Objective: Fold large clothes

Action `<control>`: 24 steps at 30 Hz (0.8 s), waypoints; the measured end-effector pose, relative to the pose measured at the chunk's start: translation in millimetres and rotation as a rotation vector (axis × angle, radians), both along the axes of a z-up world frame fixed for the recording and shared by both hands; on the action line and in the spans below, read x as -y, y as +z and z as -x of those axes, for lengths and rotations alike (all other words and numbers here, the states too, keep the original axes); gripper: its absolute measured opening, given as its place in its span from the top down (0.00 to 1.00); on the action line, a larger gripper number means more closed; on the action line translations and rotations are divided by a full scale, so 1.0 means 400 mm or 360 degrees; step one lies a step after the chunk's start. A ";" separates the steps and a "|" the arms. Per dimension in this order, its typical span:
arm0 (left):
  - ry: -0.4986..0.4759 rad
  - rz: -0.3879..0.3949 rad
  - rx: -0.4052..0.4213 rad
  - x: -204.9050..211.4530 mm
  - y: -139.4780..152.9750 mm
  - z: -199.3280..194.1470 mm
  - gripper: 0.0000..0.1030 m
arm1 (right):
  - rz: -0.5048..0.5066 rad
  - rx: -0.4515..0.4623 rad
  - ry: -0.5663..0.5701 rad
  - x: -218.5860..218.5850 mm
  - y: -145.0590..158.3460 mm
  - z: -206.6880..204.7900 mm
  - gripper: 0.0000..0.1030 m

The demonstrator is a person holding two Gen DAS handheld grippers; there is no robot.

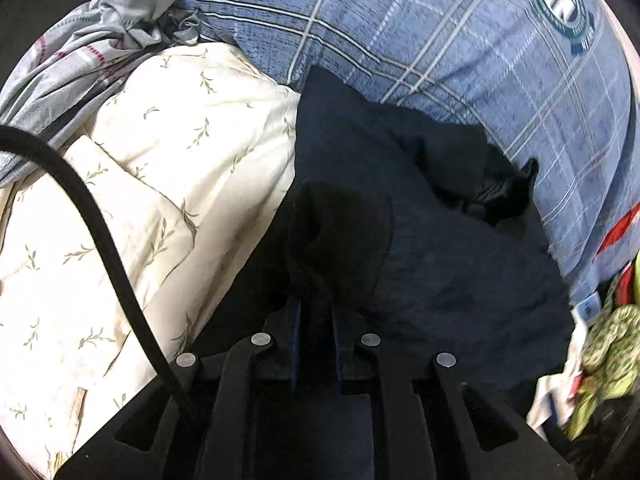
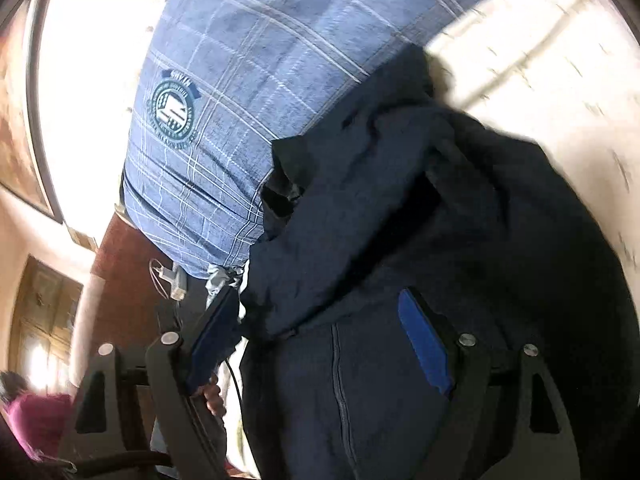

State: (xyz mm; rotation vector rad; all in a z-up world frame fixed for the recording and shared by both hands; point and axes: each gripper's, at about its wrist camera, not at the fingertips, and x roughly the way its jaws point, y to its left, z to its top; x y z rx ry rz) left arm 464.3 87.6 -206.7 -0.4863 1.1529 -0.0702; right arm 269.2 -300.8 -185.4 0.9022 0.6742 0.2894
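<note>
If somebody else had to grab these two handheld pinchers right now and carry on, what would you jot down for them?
Left gripper: jaws shut on a bunched fold of the dark navy zip-up garment.
Right gripper: jaws wide open with the same navy garment hanging between the blue pads, not pinched.
The garment lies crumpled on the bed, against the blue plaid pillow and beside the cream leaf-print bedding.
Done: one pinch taken on the garment.
Left: get a second grip with the right side, spread the garment flat, then fold it; no neat fold shows yet.
</note>
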 end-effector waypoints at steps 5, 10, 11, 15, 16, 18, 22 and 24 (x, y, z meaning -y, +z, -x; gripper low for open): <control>-0.0012 -0.0071 0.0009 0.023 0.002 -0.008 0.85 | 0.0401 0.0015 0.0032 -0.065 0.051 -0.128 0.37; 0.0001 -0.0028 0.0037 0.021 0.003 -0.001 0.76 | 0.1045 -0.0386 -0.0062 -0.068 -0.049 -0.238 0.66; 0.0000 -0.0029 0.0041 0.025 0.001 0.001 0.75 | 0.1008 -0.0459 -0.0083 -0.035 -0.083 -0.229 0.80; -0.0017 -0.0087 0.0064 0.049 0.000 0.000 0.75 | 0.0910 -0.0462 -0.0113 0.044 -0.097 -0.164 1.00; -0.0005 -0.0096 0.0073 0.049 0.004 0.005 0.74 | 0.0898 -0.0466 -0.0127 0.049 -0.084 -0.158 1.00; 0.0047 -0.0119 0.0126 0.047 0.029 0.019 0.72 | 0.0839 -0.0323 -0.0145 0.050 -0.027 -0.135 0.96; 0.0077 0.0023 0.0259 0.011 0.087 0.055 0.43 | 0.0823 -0.0104 -0.0080 0.029 0.054 -0.116 0.63; 0.0029 0.0051 0.0329 0.031 0.108 0.059 0.33 | 0.0792 -0.0095 -0.0046 0.015 0.052 -0.127 0.43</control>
